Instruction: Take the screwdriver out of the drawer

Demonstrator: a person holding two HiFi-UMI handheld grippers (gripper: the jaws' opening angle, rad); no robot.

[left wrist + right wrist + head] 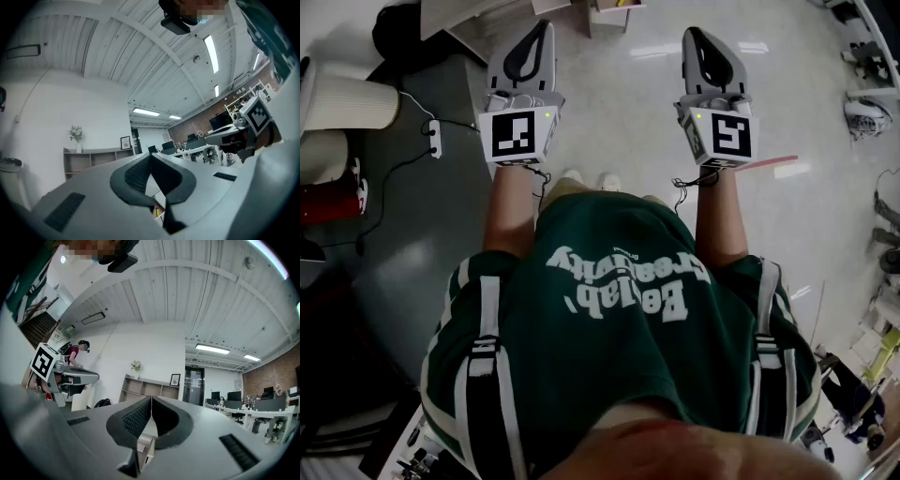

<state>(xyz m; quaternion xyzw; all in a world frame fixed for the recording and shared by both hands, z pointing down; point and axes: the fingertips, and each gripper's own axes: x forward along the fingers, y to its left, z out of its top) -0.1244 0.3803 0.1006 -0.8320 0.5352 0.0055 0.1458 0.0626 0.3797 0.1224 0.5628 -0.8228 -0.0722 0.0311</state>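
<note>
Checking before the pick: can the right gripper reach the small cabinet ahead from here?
Probably not yet: the right gripper is shut, and the cabinet stands well ahead across the floor. Nothing seems to block it; stepping closer should do.

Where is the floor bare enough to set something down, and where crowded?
Bare: the pale floor between the left gripper and the right gripper, and right of the right gripper as far as the shoe, save a red strip. Crowded: the left side, with a power strip, its cable and a white bin.
</note>
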